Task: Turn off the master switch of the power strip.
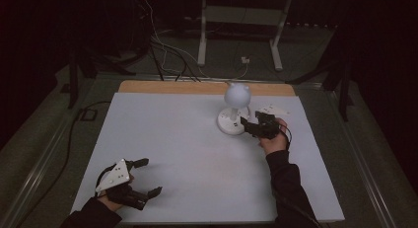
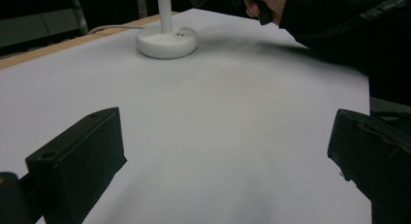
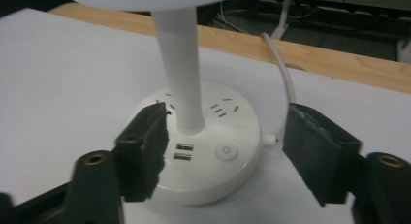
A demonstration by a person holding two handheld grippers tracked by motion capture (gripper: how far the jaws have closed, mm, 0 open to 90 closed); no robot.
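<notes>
Left gripper (image 1: pixel 143 177) agape, white lamp (image 1: pixel 235 109) beside right gripper (image 1: pixel 250 125).

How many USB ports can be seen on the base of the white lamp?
2. Both USB ports sit one above the other on the lamp base, just left of the round power button. The left jaw of the right claw might hide others.

Place: it looked like a dark lab or recording room.
Signs: cables (image 1: pixel 167 53) lay loose on the far floor by a white stand (image 1: pixel 241 20); a white board (image 1: pixel 197 154) covered the table.
</notes>
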